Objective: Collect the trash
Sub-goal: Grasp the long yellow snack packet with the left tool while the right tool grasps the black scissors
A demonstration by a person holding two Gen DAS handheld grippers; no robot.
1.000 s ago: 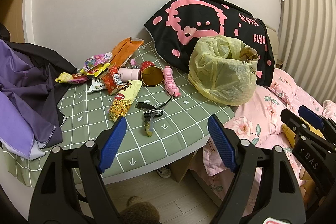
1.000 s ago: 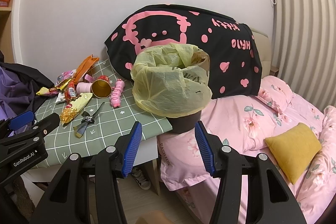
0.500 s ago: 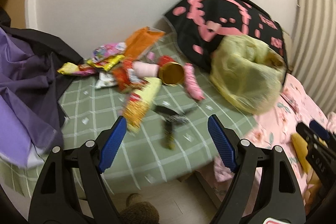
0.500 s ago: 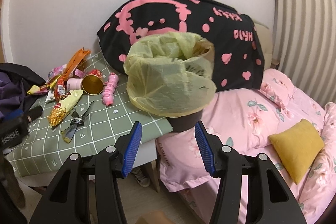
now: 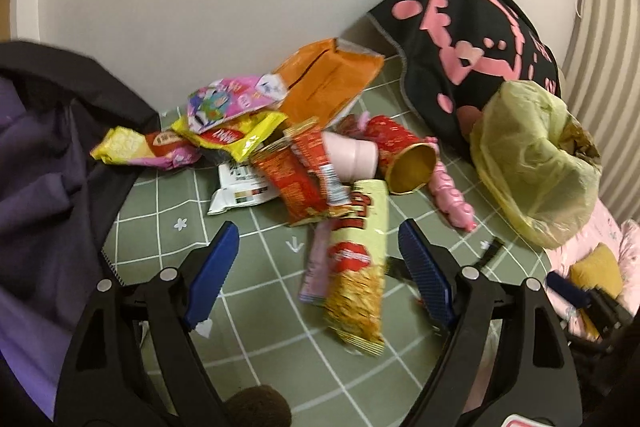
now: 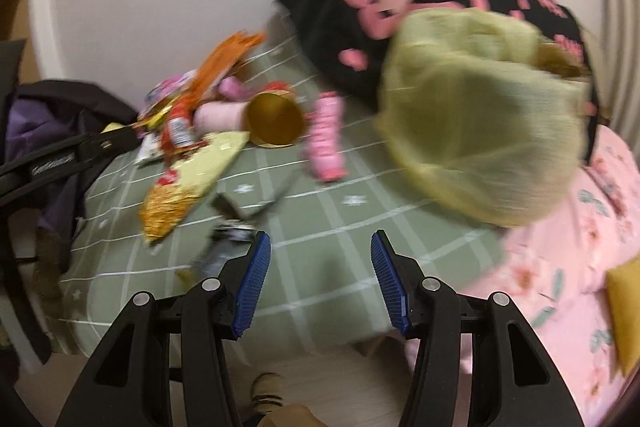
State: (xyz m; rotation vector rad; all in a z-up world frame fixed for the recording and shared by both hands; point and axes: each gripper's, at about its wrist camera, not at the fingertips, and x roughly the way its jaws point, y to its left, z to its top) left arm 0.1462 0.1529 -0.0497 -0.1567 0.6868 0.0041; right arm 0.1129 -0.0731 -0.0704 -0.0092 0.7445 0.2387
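Observation:
Snack wrappers lie heaped on the green checked table (image 5: 256,303): an orange bag (image 5: 328,83), a red packet (image 5: 298,179), a long yellow chip bag (image 5: 358,267), a pink cup (image 5: 352,157) and a red tube with a gold mouth (image 5: 412,169). A bin lined with a yellow bag (image 5: 532,163) stands at the table's right end. My left gripper (image 5: 320,267) hangs open above the yellow chip bag (image 6: 188,183), which lies between its fingers without touching them. My right gripper (image 6: 316,279) is open over the table's near edge, holding nothing; the bin (image 6: 480,115) is ahead to its right.
A black pillow with pink print (image 5: 472,39) leans on the wall behind the bin. Purple and black clothes (image 5: 44,163) cover the table's left end. A pink floral bed (image 6: 580,227) with a yellow cushion (image 6: 626,307) lies to the right. A pink ridged bottle (image 6: 326,137) and dark scissors (image 6: 236,227) rest mid-table.
Both grippers have moved forward and lower toward the table. The wrapper pile now fills the left wrist view, and the right wrist view has swung left from the bed onto the table. Both jaws stayed open.

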